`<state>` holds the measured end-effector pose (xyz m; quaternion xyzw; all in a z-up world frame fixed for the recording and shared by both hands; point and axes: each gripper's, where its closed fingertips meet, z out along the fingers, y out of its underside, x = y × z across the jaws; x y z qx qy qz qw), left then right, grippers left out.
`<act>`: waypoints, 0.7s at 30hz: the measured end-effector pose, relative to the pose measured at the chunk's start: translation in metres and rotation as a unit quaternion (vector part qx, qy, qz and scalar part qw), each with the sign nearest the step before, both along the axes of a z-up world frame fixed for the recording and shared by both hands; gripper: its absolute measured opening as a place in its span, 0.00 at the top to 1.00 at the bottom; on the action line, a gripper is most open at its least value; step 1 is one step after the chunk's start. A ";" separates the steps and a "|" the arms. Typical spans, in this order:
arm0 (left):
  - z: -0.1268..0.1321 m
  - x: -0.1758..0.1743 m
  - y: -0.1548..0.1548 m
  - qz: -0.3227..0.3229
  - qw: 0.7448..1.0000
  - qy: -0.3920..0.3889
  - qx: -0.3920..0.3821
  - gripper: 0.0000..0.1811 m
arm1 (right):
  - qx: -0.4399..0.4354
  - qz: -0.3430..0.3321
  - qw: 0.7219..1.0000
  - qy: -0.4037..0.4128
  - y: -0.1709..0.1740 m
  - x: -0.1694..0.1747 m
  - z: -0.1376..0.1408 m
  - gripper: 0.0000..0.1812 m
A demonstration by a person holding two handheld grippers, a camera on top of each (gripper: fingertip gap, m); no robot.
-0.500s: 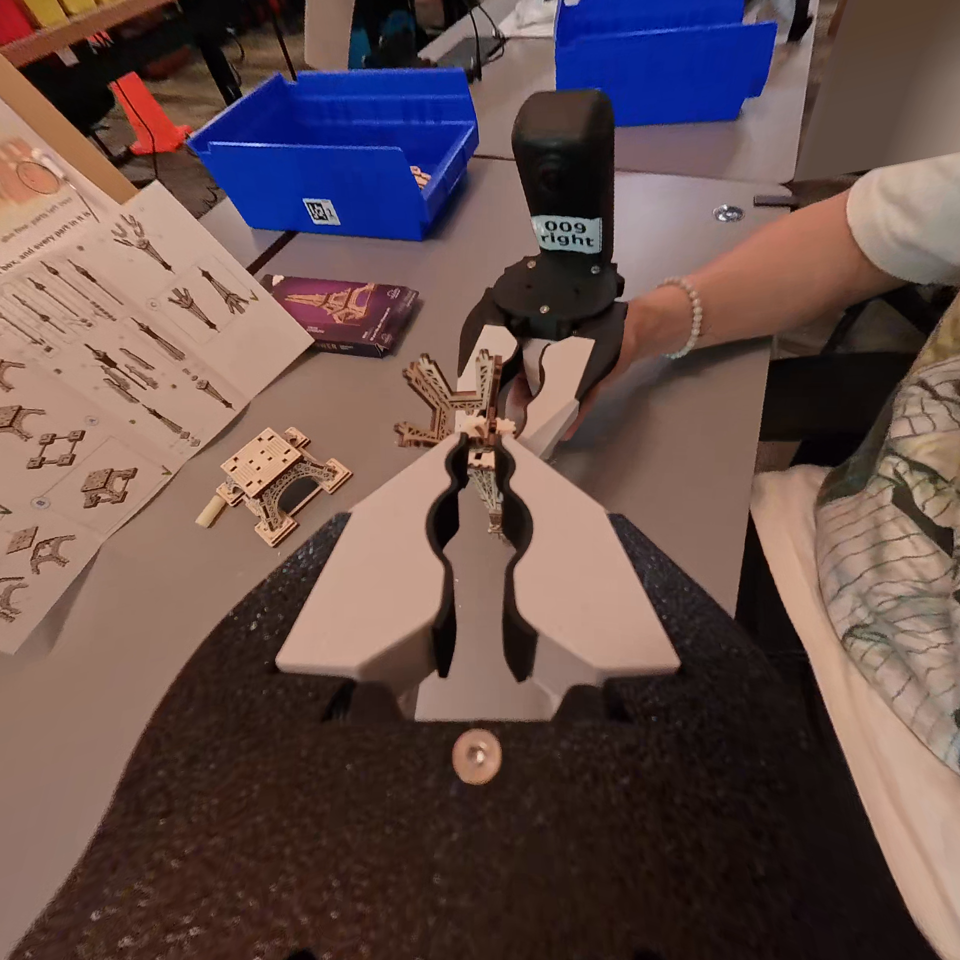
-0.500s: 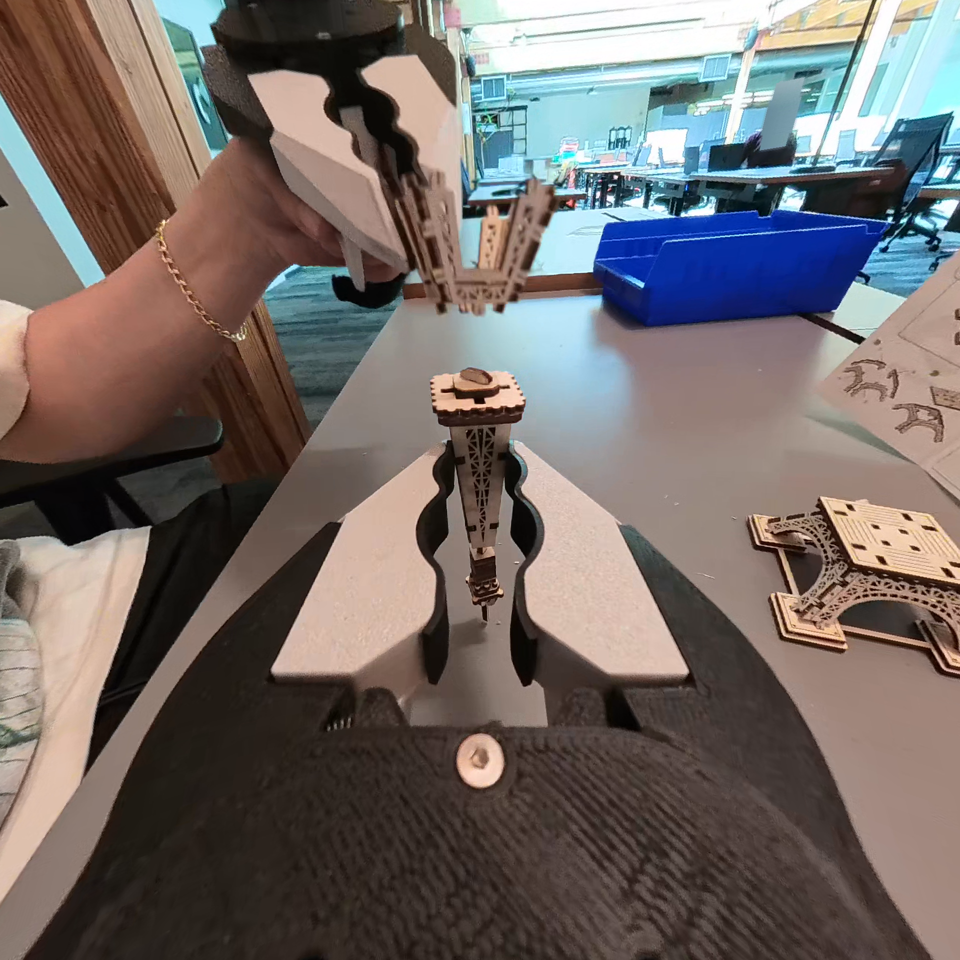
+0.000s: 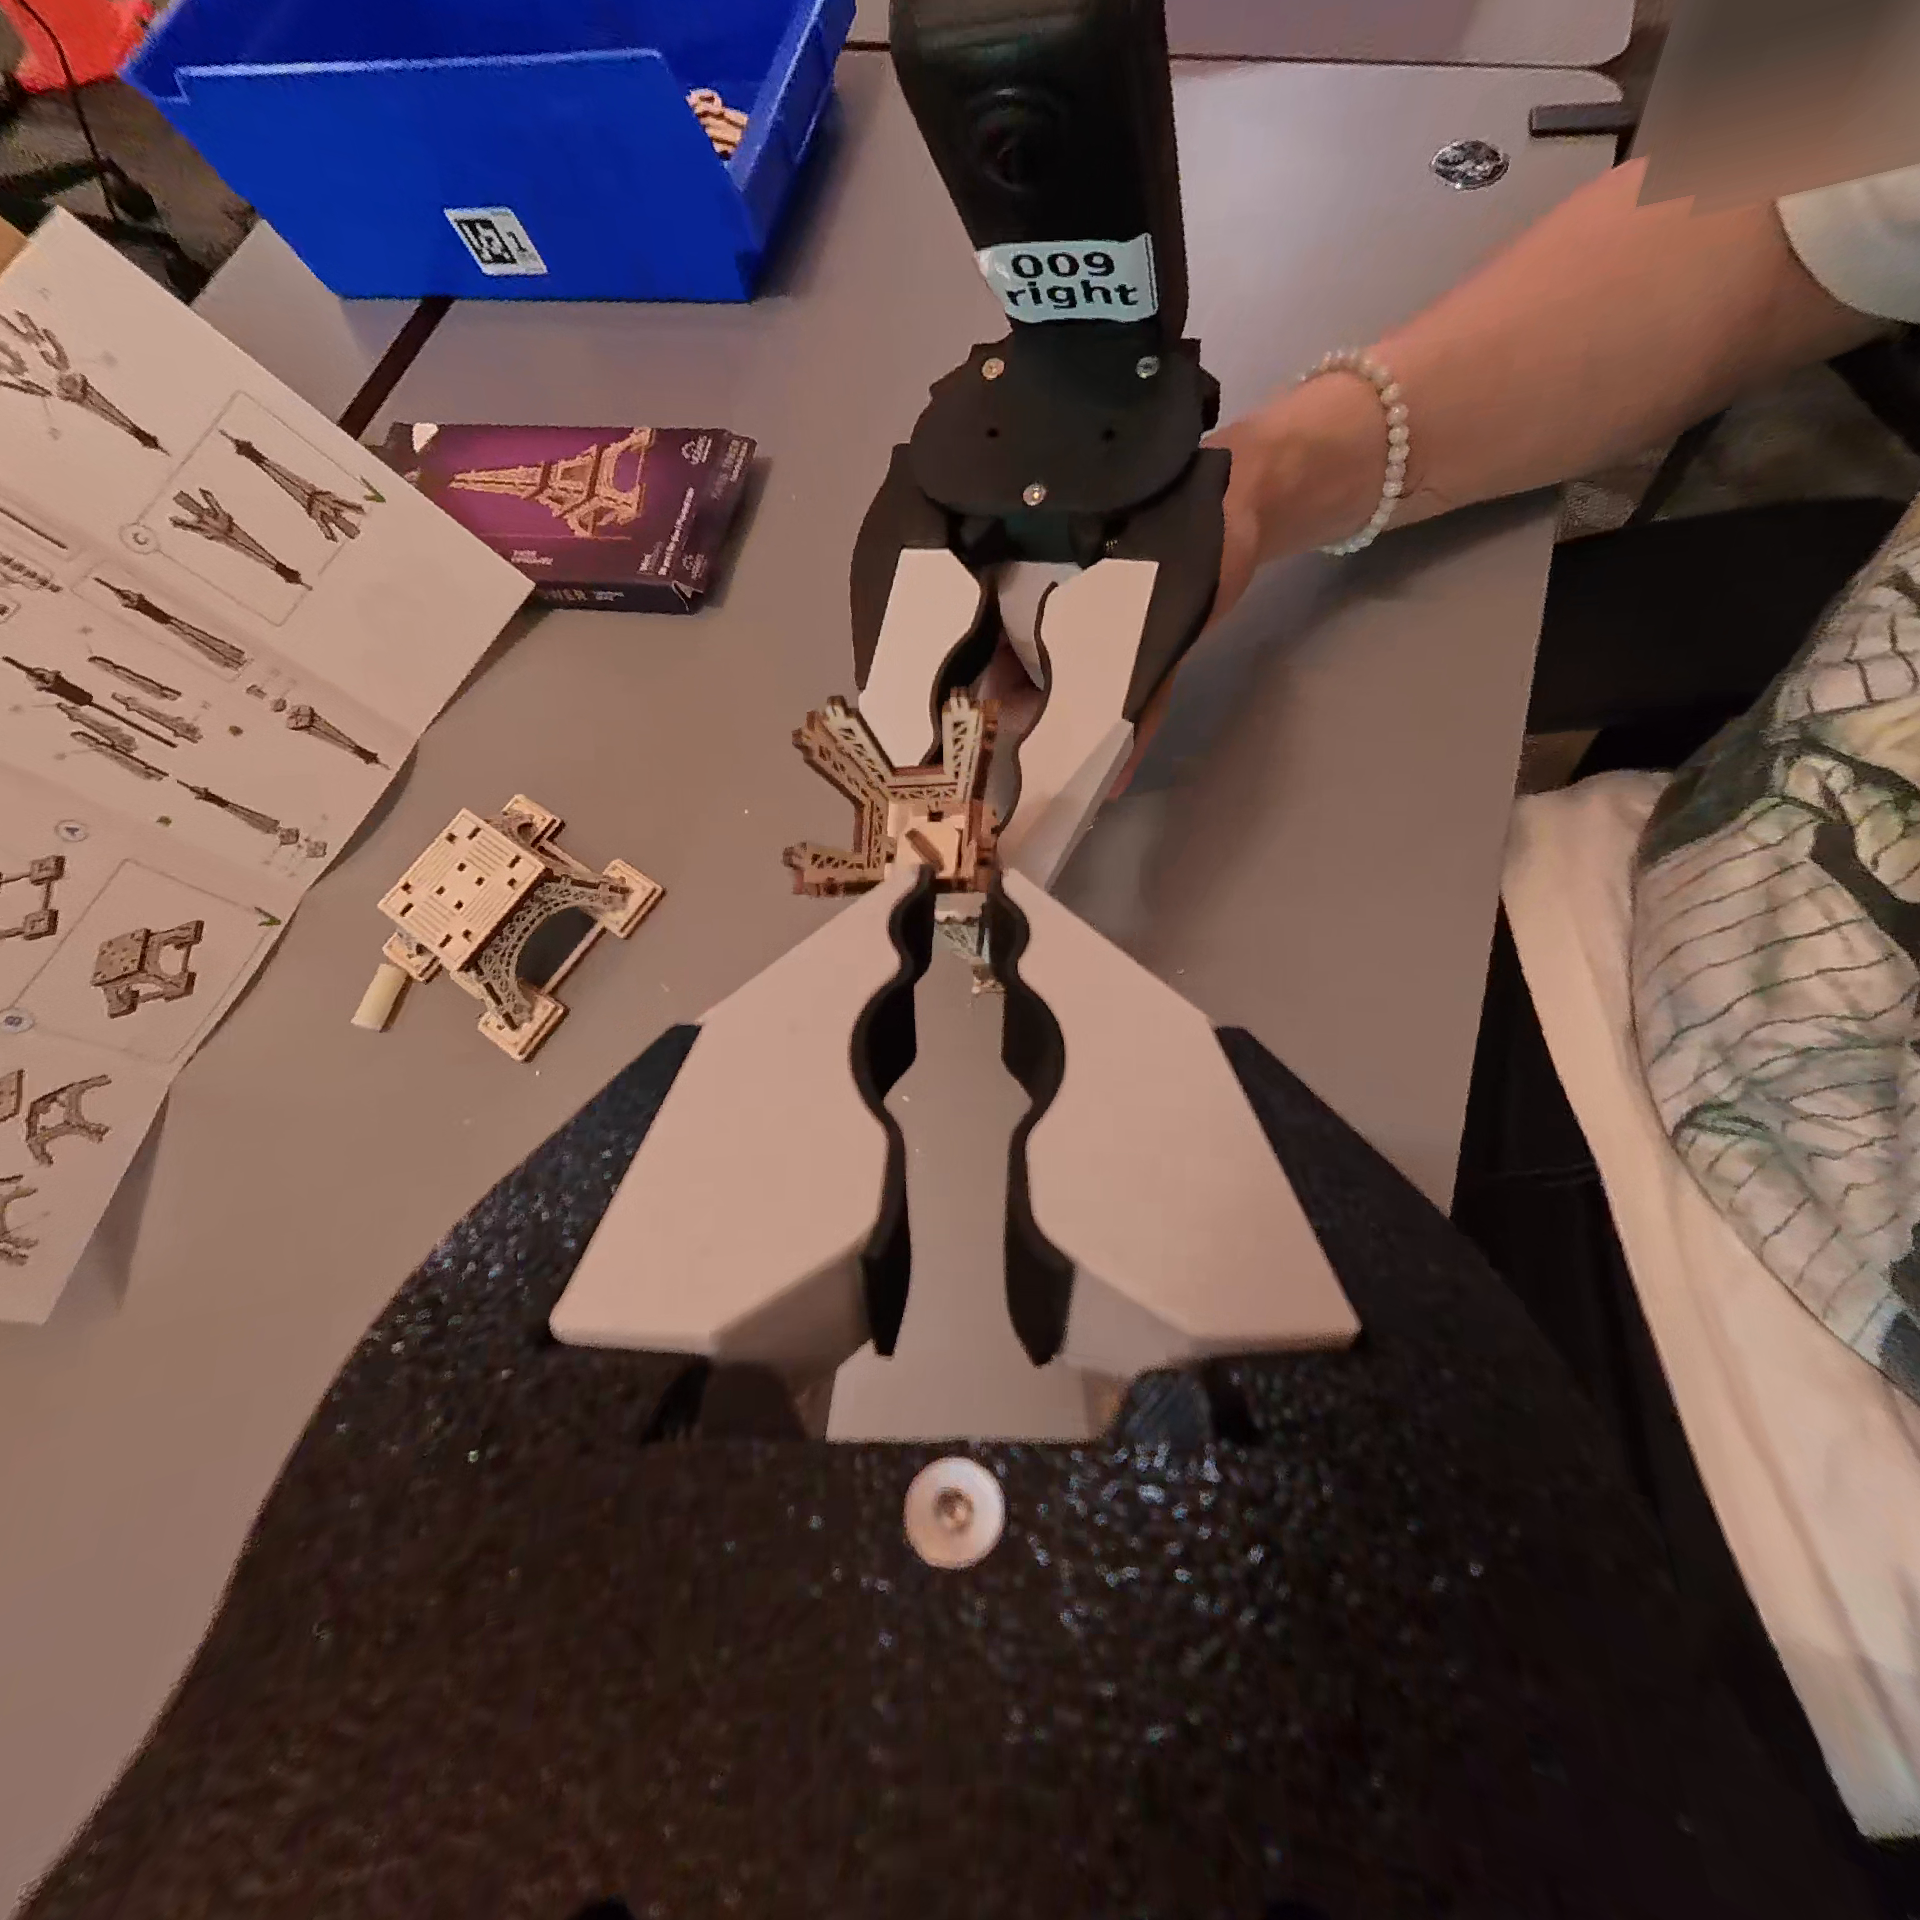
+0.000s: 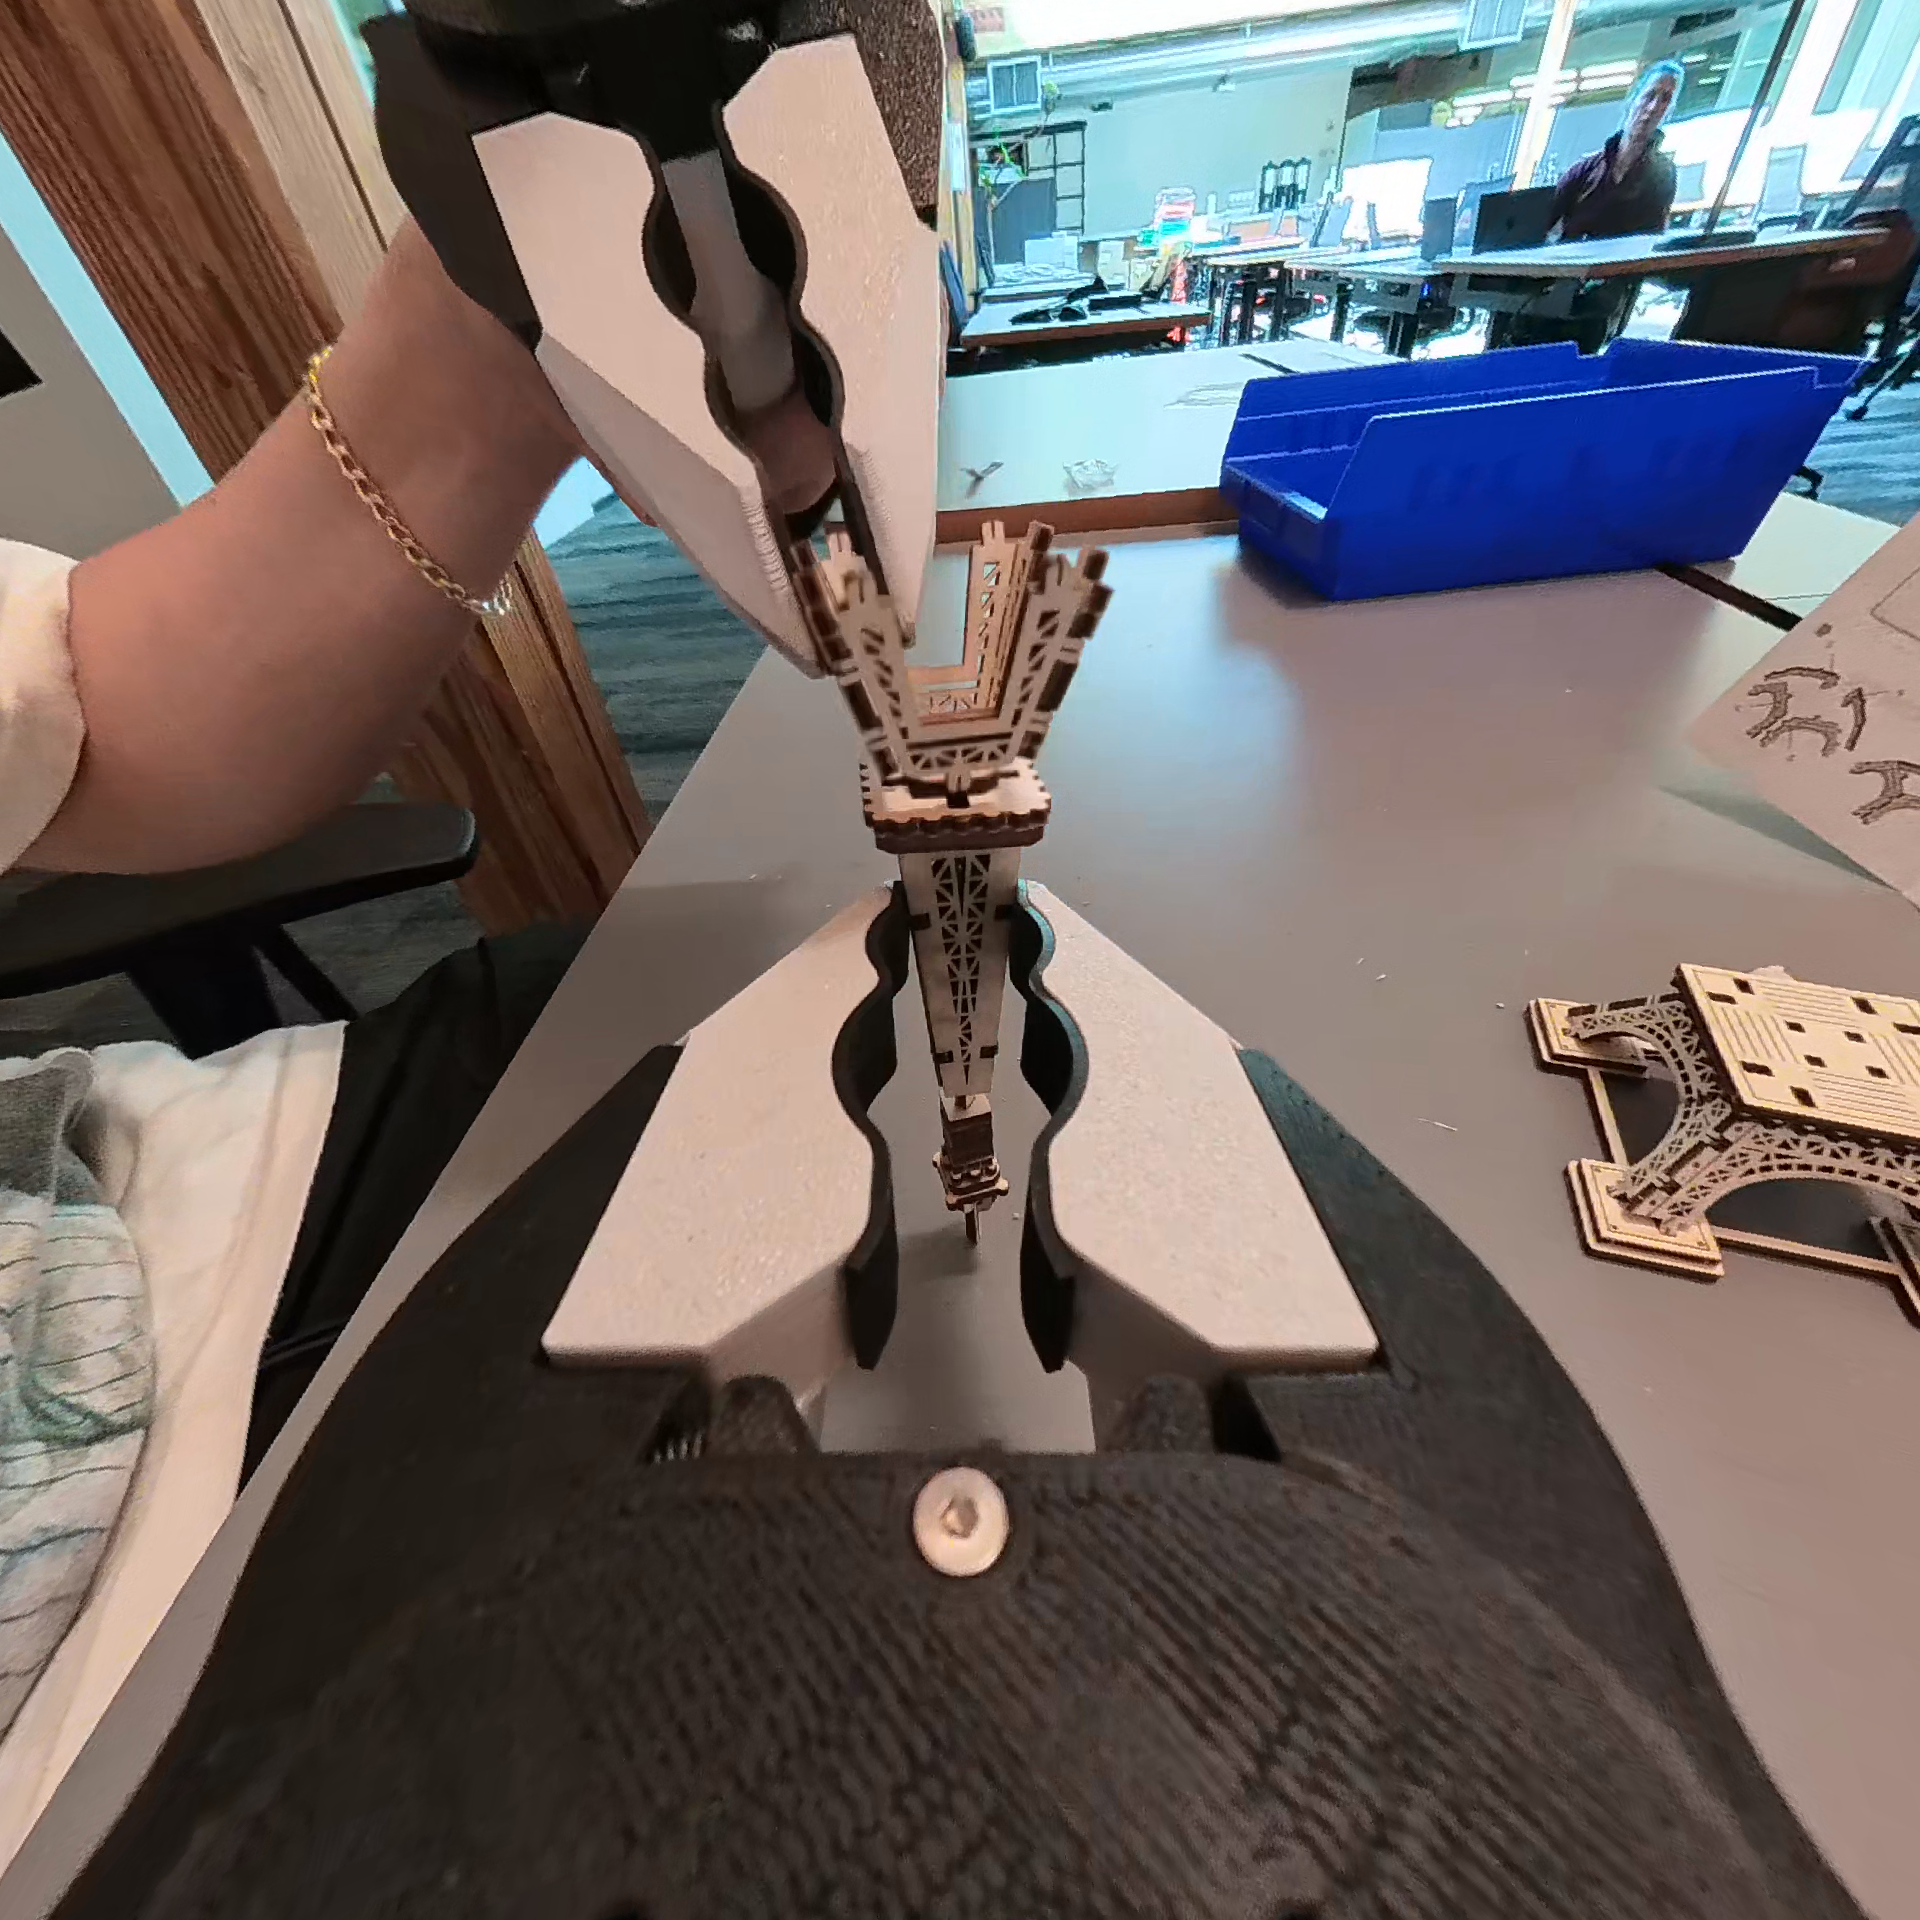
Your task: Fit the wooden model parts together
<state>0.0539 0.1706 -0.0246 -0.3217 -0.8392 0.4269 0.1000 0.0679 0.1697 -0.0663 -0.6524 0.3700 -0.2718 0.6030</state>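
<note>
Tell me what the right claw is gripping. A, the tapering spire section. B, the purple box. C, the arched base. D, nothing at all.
A: the spire section sits clamped between the fingers of the right claw, while the left claw pinches one leg of the legged section above it.

Spire (image 4: 954, 987) between right gripper (image 4: 958, 904) fingers, platform end outward; legs (image 4: 961, 665) on that platform, one leg in left gripper (image 4: 831, 613) above. Base (image 3: 499, 925) on table (image 3: 644, 748), left of grippers; box (image 3: 592, 514) behind base; bin (image 3: 499, 135) beyond box; sheet (image 3: 187, 644) far left.
</note>
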 end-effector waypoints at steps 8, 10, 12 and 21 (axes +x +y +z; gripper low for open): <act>-0.003 0.002 0.004 0.000 0.999 -0.026 0.041 0.96 | -0.016 -0.001 1.000 -0.013 -0.001 -0.001 0.002 0.91; -0.006 0.001 0.006 -0.002 0.998 -0.041 0.052 0.96 | -0.020 0.000 1.000 -0.014 0.000 -0.001 0.002 0.91; -0.008 0.001 0.007 -0.002 0.997 -0.051 0.058 0.95 | -0.021 0.000 1.000 -0.015 0.001 -0.001 0.002 0.91; 0.010 -0.002 0.004 0.013 0.999 -0.043 0.018 0.89 | 0.009 0.014 1.000 -0.021 0.005 -0.004 0.016 0.91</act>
